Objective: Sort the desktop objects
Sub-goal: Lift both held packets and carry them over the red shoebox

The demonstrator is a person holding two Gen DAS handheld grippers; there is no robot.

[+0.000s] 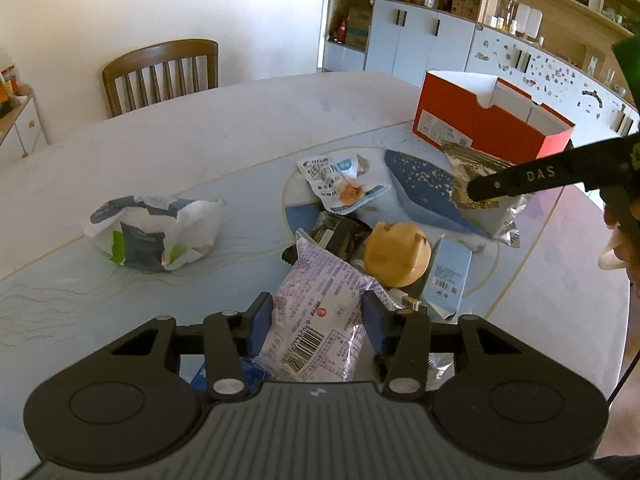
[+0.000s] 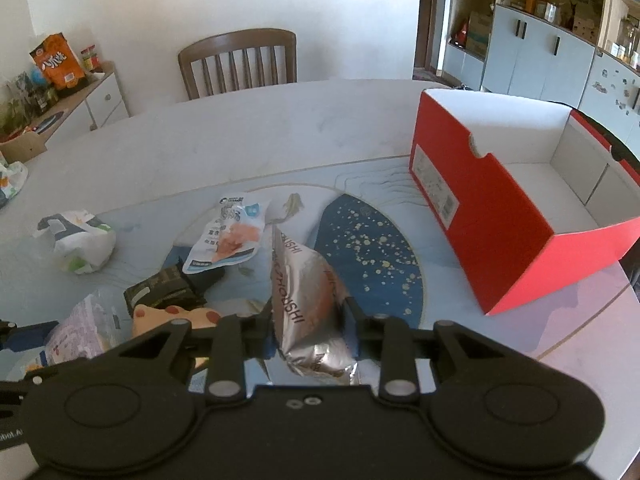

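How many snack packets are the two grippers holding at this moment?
2. The left gripper clamps a purple-printed packet at the near edge of the pile; the right gripper clamps a silver foil packet beside the red box.

White wall, wooden chair [image 2: 238,63] behind table [image 2: 208,136], shelving w/ cabinets [image 2: 536,52] right; daylight.

Purple-white snack packet [image 1: 320,312], barcode up; silver foil bag [image 2: 308,300], upright; red box [image 2: 500,216], open, white inside, on table [image 2: 240,140]
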